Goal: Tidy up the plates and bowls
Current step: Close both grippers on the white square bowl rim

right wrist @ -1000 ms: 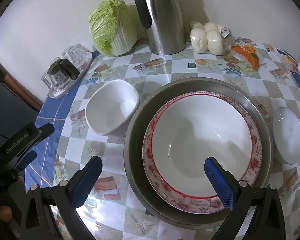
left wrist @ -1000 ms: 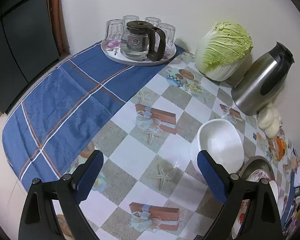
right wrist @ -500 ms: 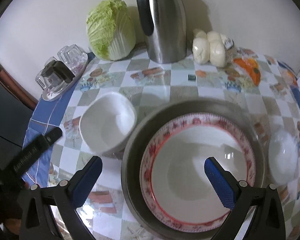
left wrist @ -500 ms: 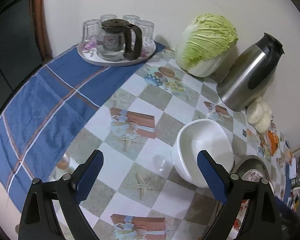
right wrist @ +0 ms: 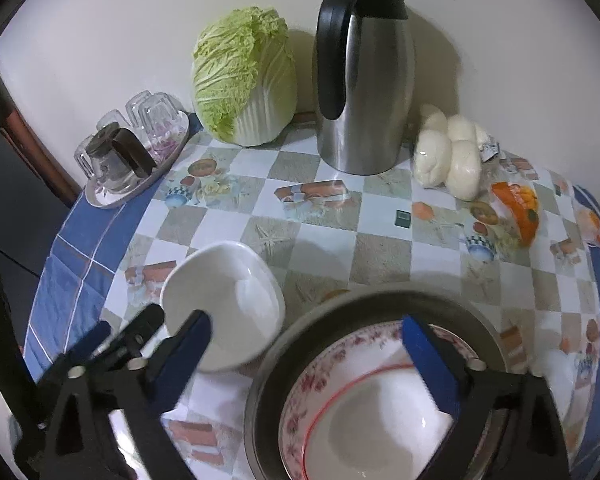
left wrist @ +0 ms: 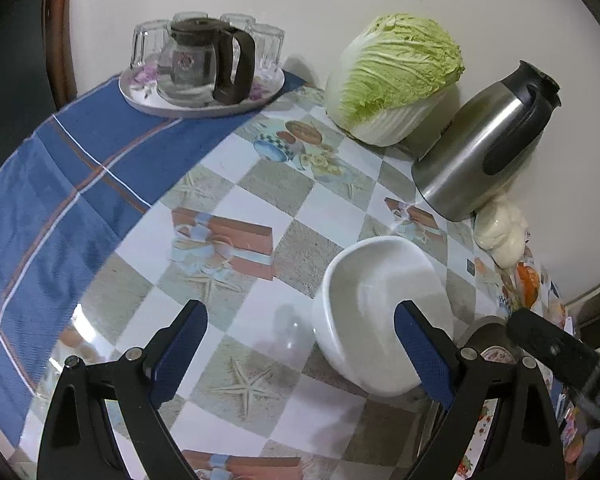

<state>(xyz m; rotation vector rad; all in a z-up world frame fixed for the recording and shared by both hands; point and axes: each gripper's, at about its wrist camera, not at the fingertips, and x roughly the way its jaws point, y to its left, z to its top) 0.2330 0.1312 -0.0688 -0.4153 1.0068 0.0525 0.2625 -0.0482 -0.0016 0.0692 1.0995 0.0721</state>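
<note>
The left gripper (left wrist: 300, 354) has come down toward the white bowl (left wrist: 380, 312), which now fills more of the left wrist view than a second ago. Its jaws stand apart: the right pad sits over the bowl's inside, the left pad over bare tablecloth (left wrist: 228, 184), so the near left rim of the bowl lies between them without visible contact.

The right gripper (right wrist: 306, 354) has shifted so that the floral-rimmed plate (right wrist: 320, 364), nested in the grey metal basin (right wrist: 272, 364), now lies low and right in its view. Its jaws are closing but remain apart; the far rim of the plate lies between them, and no pad presses on it.

The white bowl stands on the table just left of the basin, near its rim. A second white bowl (right wrist: 552, 376) sits upside down at the right of the basin.

Judgement: both tools are lining up on separate rims, so the likely next step is a grip on each, with the bowl probably destined for the stack in the basin
</note>
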